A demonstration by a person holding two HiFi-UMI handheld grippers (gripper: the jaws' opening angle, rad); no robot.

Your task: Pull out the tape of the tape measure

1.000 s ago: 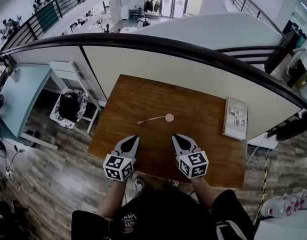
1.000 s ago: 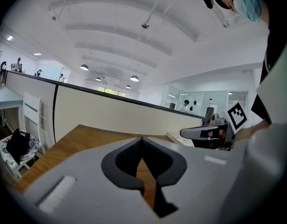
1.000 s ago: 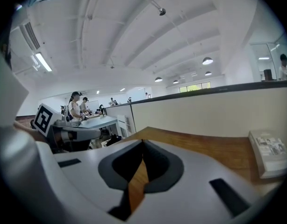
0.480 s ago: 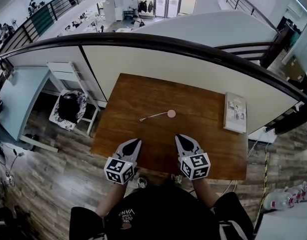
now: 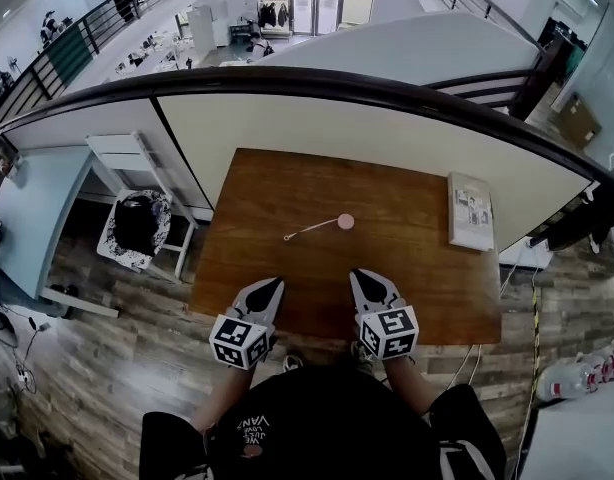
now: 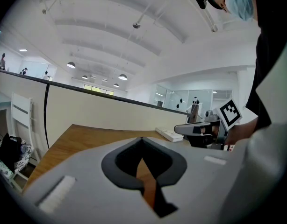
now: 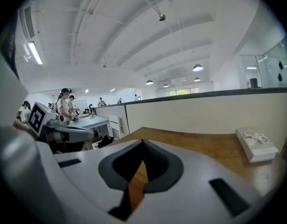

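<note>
Fingers of the left gripper (image 6: 142,139) are pressed shut tip to tip with nothing between them, only the brown wood of the table (image 5: 417,288) showing through the slit below the tips. Those of the right gripper (image 7: 143,142) are closed in the same way and are also empty. In the head view both grippers hover side by side over the near edge of the table, apart from each other and each pointing away from the person.

Well ahead of them, near the middle of the table, lies the tape measure (image 5: 345,222). It has a small round pink case, roughly in line with the right gripper. A thin pale tape (image 5: 312,230) already runs out of it to the left and slightly toward the person. The tape ends about in line with the left gripper in what may be a small hook, though it is too small to be sure. Neither gripper touches the case or the tape.

A pale booklet (image 5: 470,211) lies flat near the table's right edge, well apart from the tape measure.
</note>
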